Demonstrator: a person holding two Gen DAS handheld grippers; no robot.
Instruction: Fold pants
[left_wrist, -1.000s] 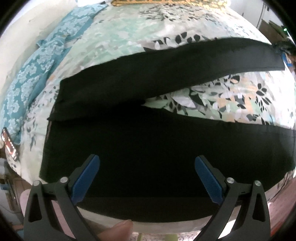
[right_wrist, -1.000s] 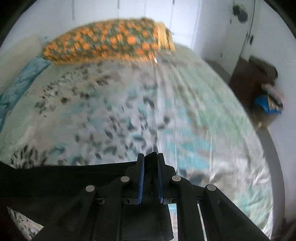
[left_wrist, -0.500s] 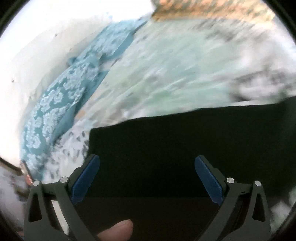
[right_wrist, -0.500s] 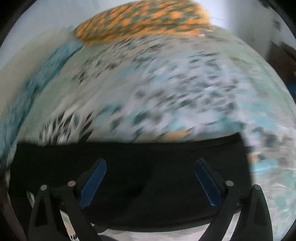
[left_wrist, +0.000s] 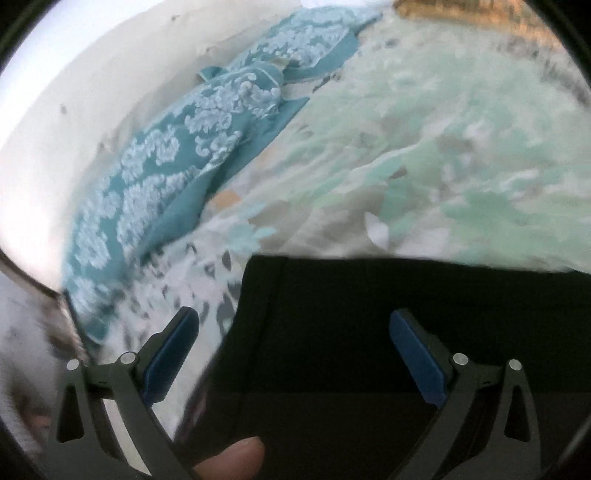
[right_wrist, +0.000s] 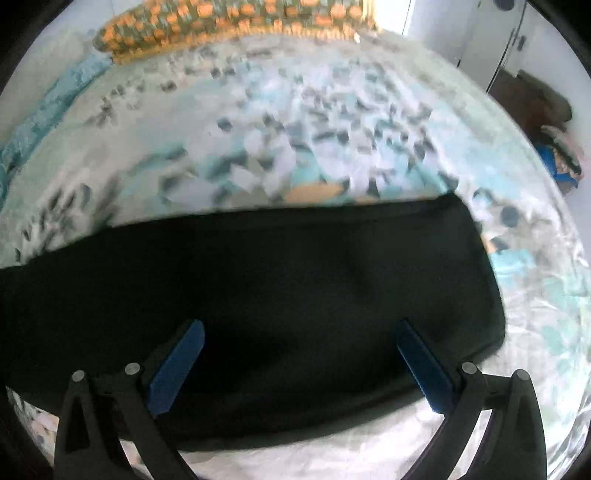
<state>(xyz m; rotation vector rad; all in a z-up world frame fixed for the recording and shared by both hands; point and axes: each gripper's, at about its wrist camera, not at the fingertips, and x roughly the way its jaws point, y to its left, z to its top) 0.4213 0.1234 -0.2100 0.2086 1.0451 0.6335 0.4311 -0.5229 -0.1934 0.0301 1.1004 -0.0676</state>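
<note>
Black pants (right_wrist: 295, 280) lie flat along the near edge of the bedsheet (right_wrist: 258, 129), long axis left–right, one end at right; open sheet beyond. Right gripper (right_wrist: 299, 354) has just opened, jaws apart over the fabric, nothing gripped. Left gripper (left_wrist: 295, 350) is apart too, above the pants' left end.

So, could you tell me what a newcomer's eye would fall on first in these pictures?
The black pants lie flat across the near part of the floral bedsheet, filling the lower half of both views. Both the left gripper and the right gripper are open above the cloth. A teal patterned cloth runs along the wall on the left, and an orange pillow sits at the far end.
</note>
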